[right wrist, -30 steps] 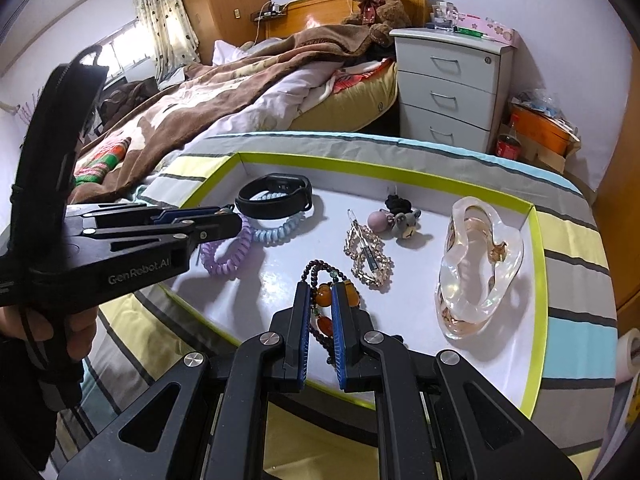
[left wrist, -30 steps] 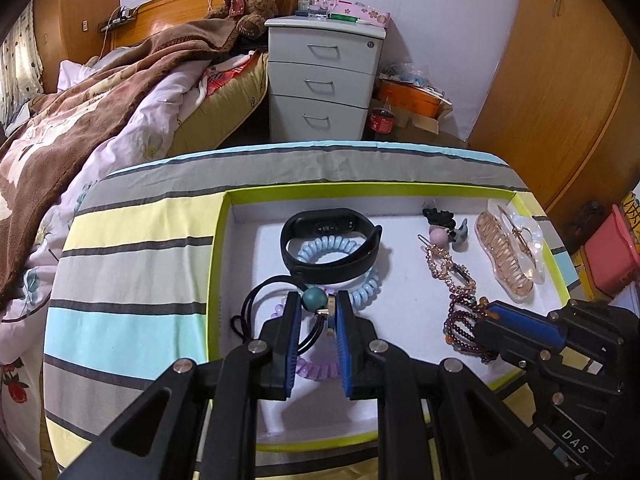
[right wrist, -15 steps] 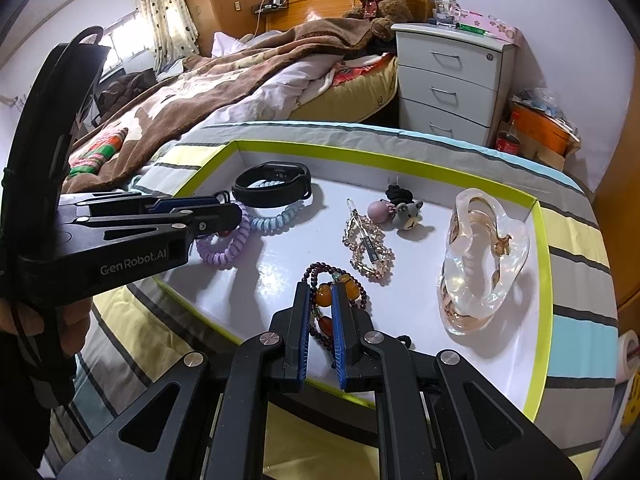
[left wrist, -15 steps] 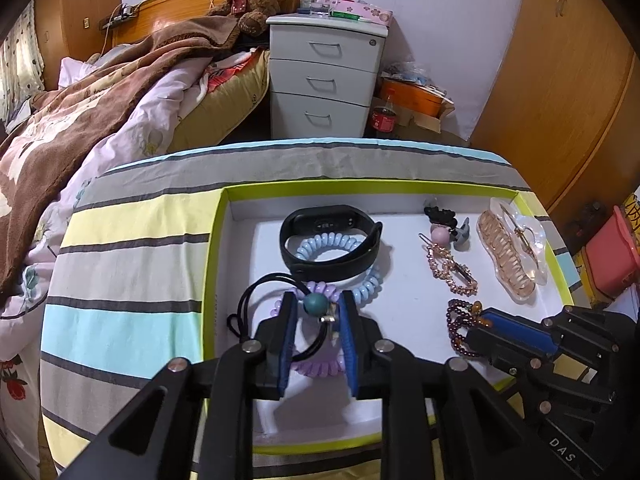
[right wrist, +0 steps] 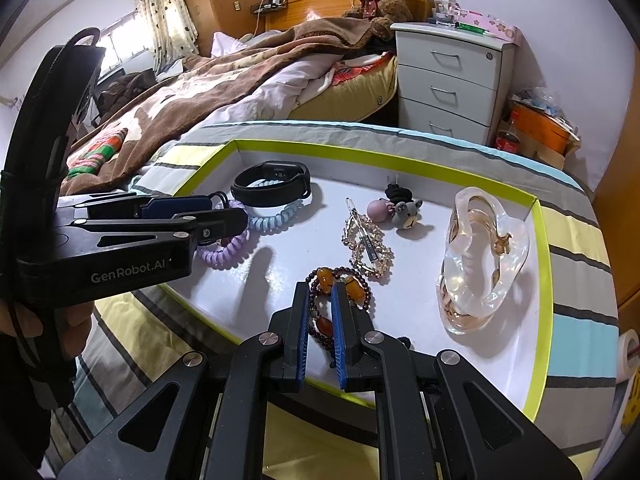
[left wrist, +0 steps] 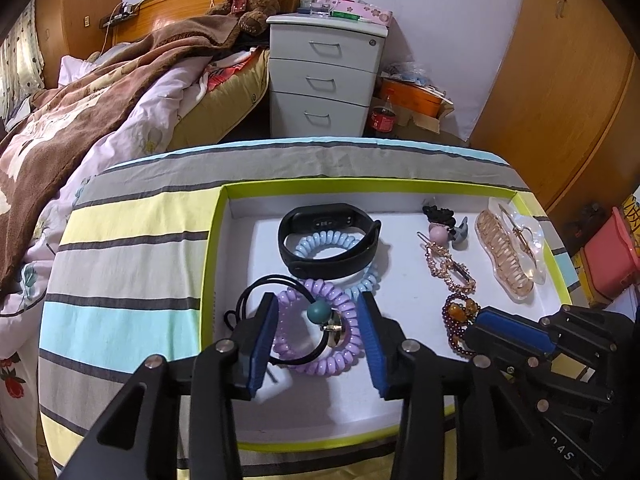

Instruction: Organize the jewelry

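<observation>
Already most pieces lie in the tray [left wrist: 208, 264]. The left gripper [left wrist: 318, 320] is opening, its pads clear of the black tie [left wrist: 256, 300] set near the tray's left wall. The right gripper [right wrist: 320, 304] stays clenched on the bead bracelet [right wrist: 340, 280], not yet placed.

Left gripper [left wrist: 318, 338]: my black angular frame, blue ribbed pads, silver screws | Side plate: white "GenRobot.AI" lettering, black strap over handle | Right gripper [right wrist: 321, 322]: same black arms, blue pads, round silver screws, white "DAS" on housing
</observation>
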`<state>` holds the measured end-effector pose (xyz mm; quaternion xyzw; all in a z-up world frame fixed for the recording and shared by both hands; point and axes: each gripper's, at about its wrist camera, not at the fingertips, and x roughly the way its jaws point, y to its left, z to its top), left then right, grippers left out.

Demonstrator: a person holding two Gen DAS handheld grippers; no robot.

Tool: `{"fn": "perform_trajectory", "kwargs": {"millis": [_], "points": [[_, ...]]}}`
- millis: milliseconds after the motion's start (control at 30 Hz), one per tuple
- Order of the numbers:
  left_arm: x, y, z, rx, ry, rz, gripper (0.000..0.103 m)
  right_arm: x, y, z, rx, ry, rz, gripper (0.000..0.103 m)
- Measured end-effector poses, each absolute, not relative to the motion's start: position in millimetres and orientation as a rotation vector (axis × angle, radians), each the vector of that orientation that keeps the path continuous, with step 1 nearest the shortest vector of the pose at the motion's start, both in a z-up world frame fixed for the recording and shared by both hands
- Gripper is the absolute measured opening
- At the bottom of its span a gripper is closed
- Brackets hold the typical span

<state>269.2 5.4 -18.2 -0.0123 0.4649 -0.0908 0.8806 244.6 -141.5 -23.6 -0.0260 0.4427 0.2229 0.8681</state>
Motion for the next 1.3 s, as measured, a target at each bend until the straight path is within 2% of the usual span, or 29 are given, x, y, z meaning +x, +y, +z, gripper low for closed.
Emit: {"fn": "perform_trajectory", "kwargs": {"millis": [67, 233, 367, 500, 633, 700, 767, 1300], "points": [[269, 6, -19, -0.025, 0.97, -0.185, 0.047, 245, -142, -24, -0.057, 0.924, 0.464, 0.015], [268, 5, -18, -0.027, 0.97, -0.181, 0.053, 244, -142, -23, -0.051, 0.92, 0.466, 0.016], [267, 4, -17, -0.026, 0.969, -0.179, 0.058, 242, -143, -22, -0.052, 0.918, 0.463, 0.027], [265, 3, -14, -0.031, 0.964, -0.186, 0.065, 240, -144, -20, -0.056, 0.909, 0.46, 0.027], [263, 2, -10, -0.03, 0.958, -0.173, 0.066, 237, -146, -18, -0.057, 0.903, 0.452, 0.028], [261, 2, -8, -0.028, 0.953, -0.169, 0.068, 235, -147, -16, -0.06, 0.898, 0.444, 0.032], [259, 3, -6, -0.028, 0.949, -0.166, 0.069, 234, -147, -15, -0.063, 0.896, 0.435, 0.039], [208, 13, 25, -0.035, 0.83, -0.054, 0.073, 201, -156, 12, -0.041, 0.807, 0.31, 0.04]]}}
